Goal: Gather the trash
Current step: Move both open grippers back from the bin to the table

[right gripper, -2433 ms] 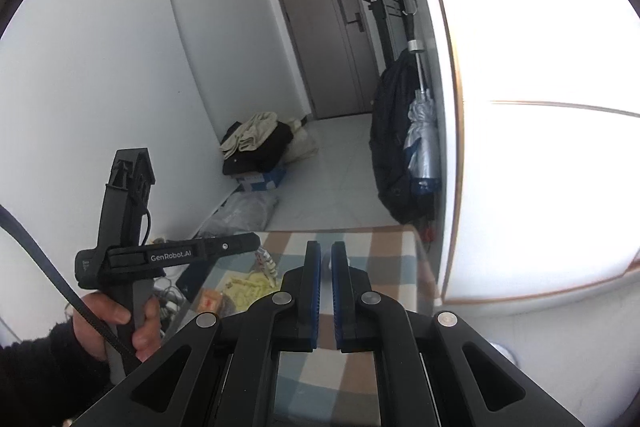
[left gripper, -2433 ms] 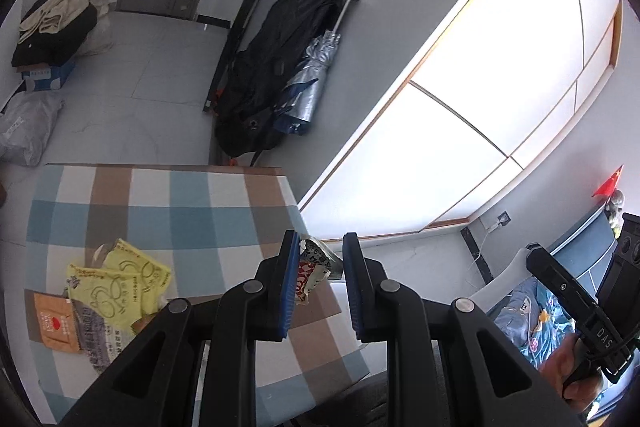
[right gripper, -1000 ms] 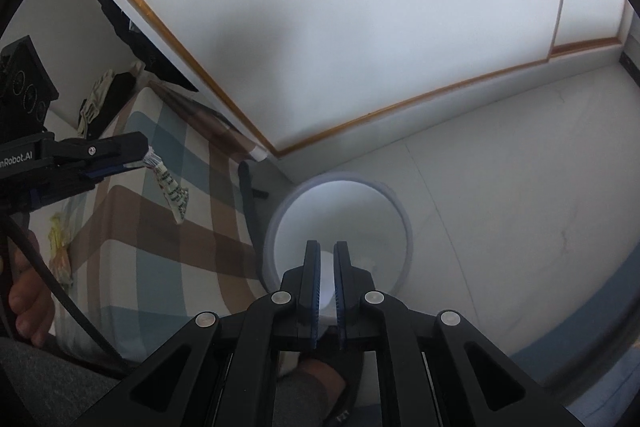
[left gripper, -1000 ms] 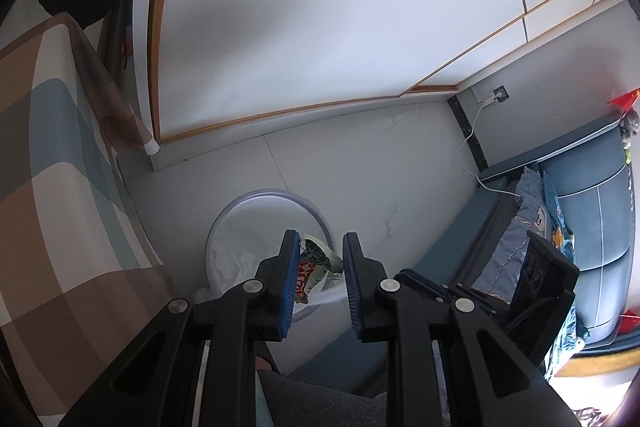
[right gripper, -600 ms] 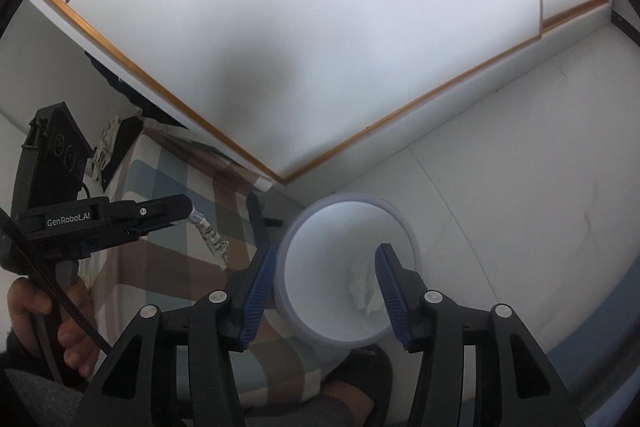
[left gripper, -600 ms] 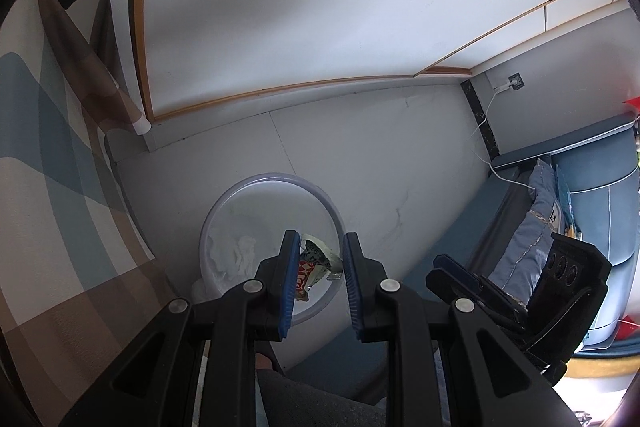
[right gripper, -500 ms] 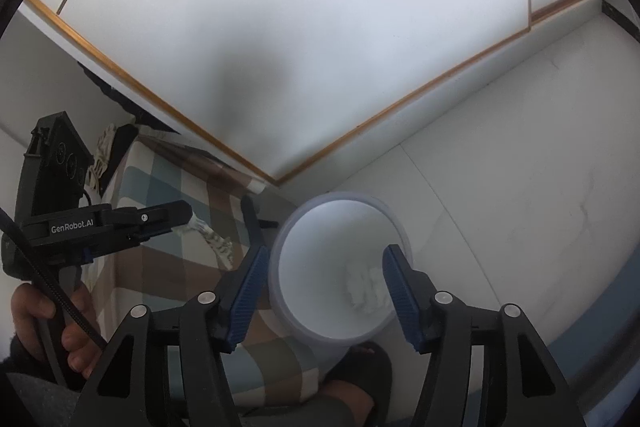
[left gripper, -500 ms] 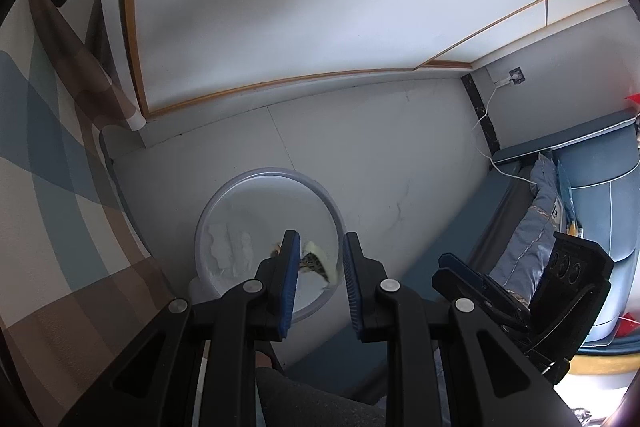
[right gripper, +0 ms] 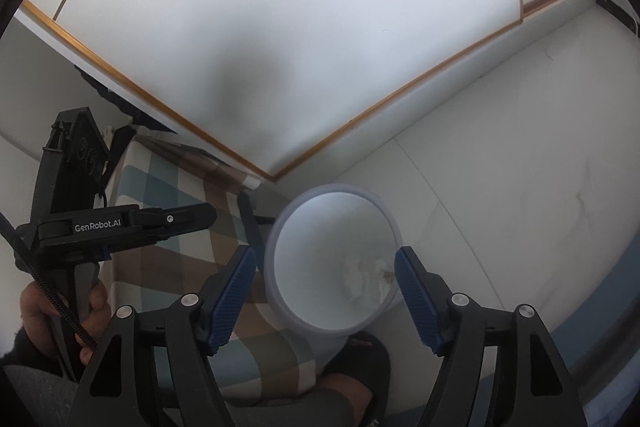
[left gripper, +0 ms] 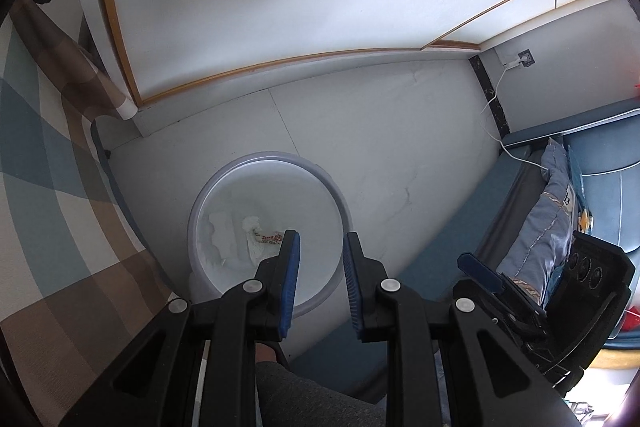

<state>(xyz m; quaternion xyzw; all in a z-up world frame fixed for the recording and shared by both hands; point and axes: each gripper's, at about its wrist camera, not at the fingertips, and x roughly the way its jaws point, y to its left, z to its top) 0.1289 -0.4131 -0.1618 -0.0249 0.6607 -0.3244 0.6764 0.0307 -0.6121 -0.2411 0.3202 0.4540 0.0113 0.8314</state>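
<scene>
Trash wrapper [left gripper: 269, 238] in one bin [left gripper: 338, 195], left tool [left gripper: 319, 269] narrowly open, empty, right tool [right gripper: 326, 291] opening, empty.

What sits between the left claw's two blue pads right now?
Nothing. In the left wrist view, the gap in the left claw is bare; the wrapper lies down in the white bin.

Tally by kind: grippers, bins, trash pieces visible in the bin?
Grippers: 2 (left gripper; right gripper, jaws opening, nothing between)
White bin: 1
Red-printed wrapper in bin: 1
White tissue wad in bin: 1
Total: 5
</scene>
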